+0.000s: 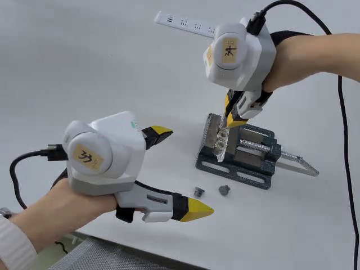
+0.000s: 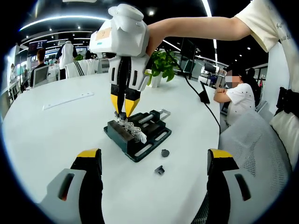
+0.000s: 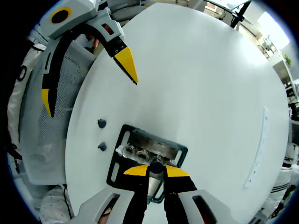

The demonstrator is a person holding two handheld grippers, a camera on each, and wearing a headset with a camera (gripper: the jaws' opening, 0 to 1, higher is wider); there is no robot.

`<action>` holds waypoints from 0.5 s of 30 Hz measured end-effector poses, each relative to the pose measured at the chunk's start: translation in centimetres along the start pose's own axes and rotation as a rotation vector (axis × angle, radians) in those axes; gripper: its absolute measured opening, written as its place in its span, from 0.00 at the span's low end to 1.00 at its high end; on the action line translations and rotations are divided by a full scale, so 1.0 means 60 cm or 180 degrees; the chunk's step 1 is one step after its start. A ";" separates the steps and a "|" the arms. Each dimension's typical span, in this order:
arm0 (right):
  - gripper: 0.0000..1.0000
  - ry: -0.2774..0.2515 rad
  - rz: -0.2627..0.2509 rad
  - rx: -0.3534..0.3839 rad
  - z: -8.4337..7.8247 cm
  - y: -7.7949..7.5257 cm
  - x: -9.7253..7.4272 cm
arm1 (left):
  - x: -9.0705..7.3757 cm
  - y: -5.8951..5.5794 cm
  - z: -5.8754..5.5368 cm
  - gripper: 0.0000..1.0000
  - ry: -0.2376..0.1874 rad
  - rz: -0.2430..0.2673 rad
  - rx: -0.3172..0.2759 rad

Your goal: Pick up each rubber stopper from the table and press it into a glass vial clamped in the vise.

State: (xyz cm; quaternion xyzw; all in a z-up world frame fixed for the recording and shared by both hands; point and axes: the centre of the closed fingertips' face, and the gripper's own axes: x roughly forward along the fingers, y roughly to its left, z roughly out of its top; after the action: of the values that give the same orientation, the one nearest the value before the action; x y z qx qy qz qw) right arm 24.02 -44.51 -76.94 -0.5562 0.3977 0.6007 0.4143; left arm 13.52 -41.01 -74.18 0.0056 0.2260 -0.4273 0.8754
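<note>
My right gripper (image 3: 156, 171) points down over the vise (image 1: 256, 169), its 2 yellow-tipped jaws drawn close with only a narrow gap. In the right gripper view a dark rubber stopper (image 3: 156, 165) sits in that gap, pinched between the tips. It is at the end of the row of glass vials (image 3: 139, 152) clamped in the vise. I cannot tell whether the stopper already touches the mouth of a vial.

From the left gripper view, the right gripper's tips come down right at the row of vials on top of the vise.

My left gripper (image 1: 183, 171) is held well apart from the vise, on my near side of the white table (image 1: 84, 67). Its jaws are spread wide and hold nothing.

2 more dark stoppers (image 1: 198, 192) lie loose on the table just in front of the vise, close to each other and not touching it. In the head view they sit between the vise and my left gripper's lower jaw tip.

A white power strip (image 1: 185, 23) lies at the far side of the table.
</note>
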 end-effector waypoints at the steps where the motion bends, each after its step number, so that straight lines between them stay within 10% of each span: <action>1: 0.07 -0.0015 -0.0004 -0.0003 0.001 0.001 0.001 | 0.000 0.000 0.000 0.93 0.0002 0.0003 0.0001; 15: 0.06 -0.0033 0.0009 0.0093 0.002 -0.001 0.003 | 0.001 0.000 -0.002 0.92 0.0004 0.0003 -0.0001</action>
State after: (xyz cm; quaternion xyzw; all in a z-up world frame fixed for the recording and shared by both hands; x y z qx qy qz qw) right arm 24.04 -44.38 -77.12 -0.5464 0.4049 0.5983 0.4236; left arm 13.50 -41.02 -74.29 0.0059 0.2266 -0.4268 0.8755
